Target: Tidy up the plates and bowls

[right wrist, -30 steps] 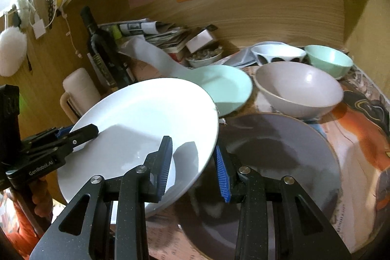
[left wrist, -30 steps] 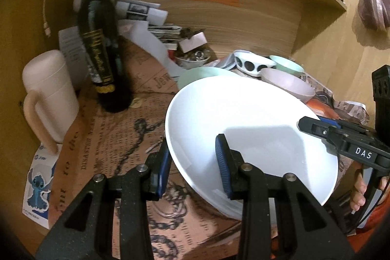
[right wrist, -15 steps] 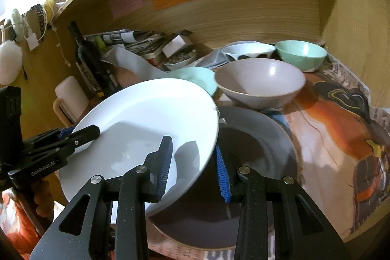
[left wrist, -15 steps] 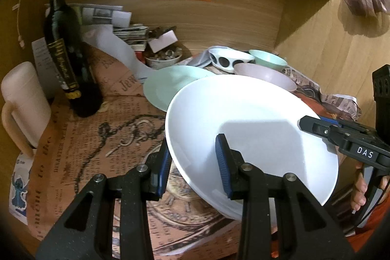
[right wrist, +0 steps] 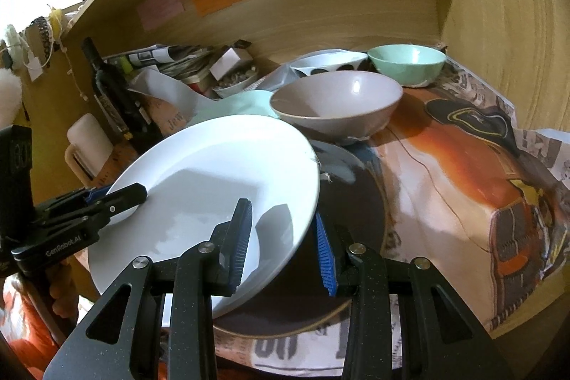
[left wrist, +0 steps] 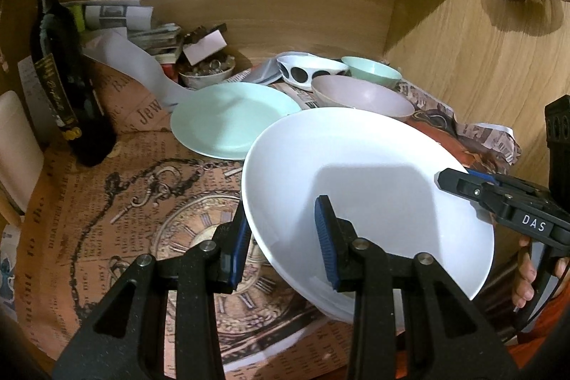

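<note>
I held the white plate [left wrist: 370,187] up off the paper-covered shelf [left wrist: 107,202] with both tools at once. My left gripper [left wrist: 281,246] pinched its near left rim, one blue pad on top of the plate and the other under the edge, and my right gripper [right wrist: 283,243] pinched the opposite rim the same way, one pad above and one below. The plate sat tilted between them, over the near edge of a dark plate [right wrist: 349,209] that lay flat on the shelf. Just behind the white plate stood a grey-pink bowl [right wrist: 336,104], with a mint bowl [right wrist: 406,63] and a spotted white bowl [right wrist: 327,63] behind that, near the back wall. A mint plate [left wrist: 231,120] lay flat to the left of the grey-pink bowl, partly behind the white plate. Further left of the white plate stood a dark bottle [left wrist: 64,77], and beside it a pale mug [left wrist: 16,148].
</note>
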A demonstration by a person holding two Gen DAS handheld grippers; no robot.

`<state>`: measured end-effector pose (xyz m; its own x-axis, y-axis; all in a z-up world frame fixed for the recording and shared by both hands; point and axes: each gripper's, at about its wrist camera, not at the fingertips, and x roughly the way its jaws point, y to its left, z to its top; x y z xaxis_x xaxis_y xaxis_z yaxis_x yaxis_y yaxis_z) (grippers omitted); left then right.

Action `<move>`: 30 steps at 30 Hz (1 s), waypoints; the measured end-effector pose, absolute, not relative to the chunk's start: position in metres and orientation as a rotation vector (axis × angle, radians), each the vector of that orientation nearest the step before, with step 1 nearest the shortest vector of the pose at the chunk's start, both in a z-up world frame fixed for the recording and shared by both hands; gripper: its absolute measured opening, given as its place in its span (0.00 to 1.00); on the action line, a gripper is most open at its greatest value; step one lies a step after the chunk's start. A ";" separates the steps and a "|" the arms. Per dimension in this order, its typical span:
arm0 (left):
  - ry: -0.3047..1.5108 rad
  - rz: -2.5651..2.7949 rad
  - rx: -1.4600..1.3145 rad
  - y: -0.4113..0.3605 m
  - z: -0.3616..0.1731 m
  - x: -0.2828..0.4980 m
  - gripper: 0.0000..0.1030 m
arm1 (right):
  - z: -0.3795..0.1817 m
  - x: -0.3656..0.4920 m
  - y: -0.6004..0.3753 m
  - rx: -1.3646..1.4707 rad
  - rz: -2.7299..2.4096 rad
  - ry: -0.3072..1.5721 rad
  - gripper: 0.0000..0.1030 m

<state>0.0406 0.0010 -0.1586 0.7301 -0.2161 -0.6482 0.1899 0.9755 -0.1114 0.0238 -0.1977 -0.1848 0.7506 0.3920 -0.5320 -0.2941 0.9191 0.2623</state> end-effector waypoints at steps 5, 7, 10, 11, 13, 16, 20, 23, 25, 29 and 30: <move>0.741 -0.237 -0.027 -0.007 -0.165 0.044 0.35 | -0.192 0.024 -0.204 0.180 0.362 0.638 0.31; 0.750 -0.240 -0.022 -0.009 -0.167 0.045 0.35 | -0.195 0.025 -0.206 0.185 0.357 0.645 0.31; 0.765 -0.246 -0.014 -0.014 -0.171 0.047 0.35 | -0.200 0.025 -0.209 0.194 0.350 0.657 0.31; 0.772 -0.248 -0.013 -0.015 -0.172 0.049 0.35 | -0.201 0.026 -0.210 0.195 0.348 0.661 0.31; 0.781 -0.253 -0.011 -0.017 -0.175 0.051 0.35 | -0.203 0.027 -0.211 0.197 0.343 0.667 0.31; 0.794 -0.259 -0.011 -0.019 -0.179 0.055 0.35 | -0.204 0.028 -0.215 0.201 0.334 0.672 0.31; 0.807 -0.266 -0.008 -0.023 -0.183 0.061 0.35 | -0.206 0.030 -0.218 0.208 0.326 0.681 0.31; 0.819 -0.269 -0.007 -0.025 -0.187 0.066 0.35 | -0.207 0.032 -0.220 0.216 0.325 0.686 0.31; 0.828 -0.270 -0.009 -0.025 -0.190 0.069 0.36 | -0.207 0.033 -0.220 0.219 0.326 0.685 0.31; 0.834 -0.272 -0.009 -0.025 -0.192 0.072 0.36 | -0.207 0.034 -0.220 0.214 0.321 0.682 0.30; 0.833 -0.273 -0.005 -0.025 -0.193 0.072 0.36 | -0.207 0.035 -0.220 0.213 0.321 0.681 0.30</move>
<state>0.0724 -0.0254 -0.1927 0.6397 -0.2415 -0.7297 0.2373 0.9650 -0.1114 0.0349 -0.2203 -0.2066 0.7306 0.3578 -0.5815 -0.2199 0.9296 0.2958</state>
